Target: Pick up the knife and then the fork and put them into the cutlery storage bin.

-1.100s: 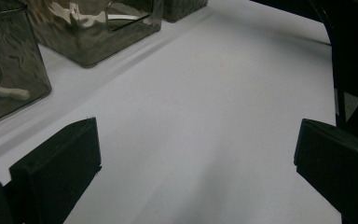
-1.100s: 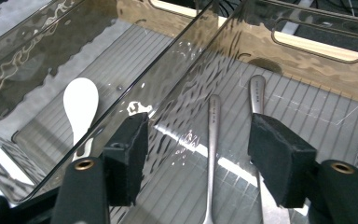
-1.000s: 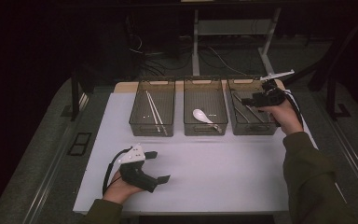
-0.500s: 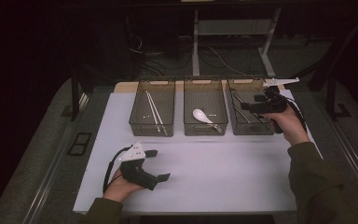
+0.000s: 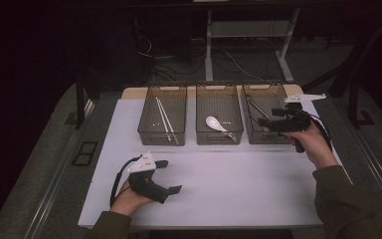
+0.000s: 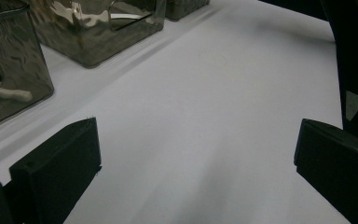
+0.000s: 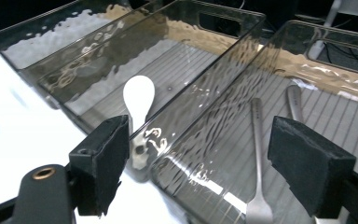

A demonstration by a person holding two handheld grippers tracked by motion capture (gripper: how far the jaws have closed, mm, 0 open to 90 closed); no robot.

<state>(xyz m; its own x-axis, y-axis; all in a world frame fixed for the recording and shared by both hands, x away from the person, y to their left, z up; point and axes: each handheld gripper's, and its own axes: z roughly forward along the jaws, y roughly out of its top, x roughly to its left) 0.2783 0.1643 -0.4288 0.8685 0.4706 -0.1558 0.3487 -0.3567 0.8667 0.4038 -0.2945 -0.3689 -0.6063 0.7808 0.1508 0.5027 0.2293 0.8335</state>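
Nearest me, my left hand-held gripper (image 5: 168,176) rests low on the white table (image 5: 238,184), jaws spread wide with nothing between them; in the left gripper view I see bare tabletop ahead. Farther out on the right, my right hand-held gripper (image 5: 271,118) hovers at the near right edge of the right-hand bin (image 5: 258,89), pointing left across it. Its jaws have just been opening and now stand wide apart, holding nothing. In the right gripper view, metal utensils (image 7: 257,140) lie flat on the ribbed floor of that bin, below and between the jaws but untouched. Next bin over, the middle bin (image 5: 219,88) holds a white spoon (image 5: 215,123) lying on its floor. The left bin (image 5: 164,89) holds a pair of pale chopsticks (image 5: 165,119) lying lengthwise. All three bins stand side by side along the table's far edge.
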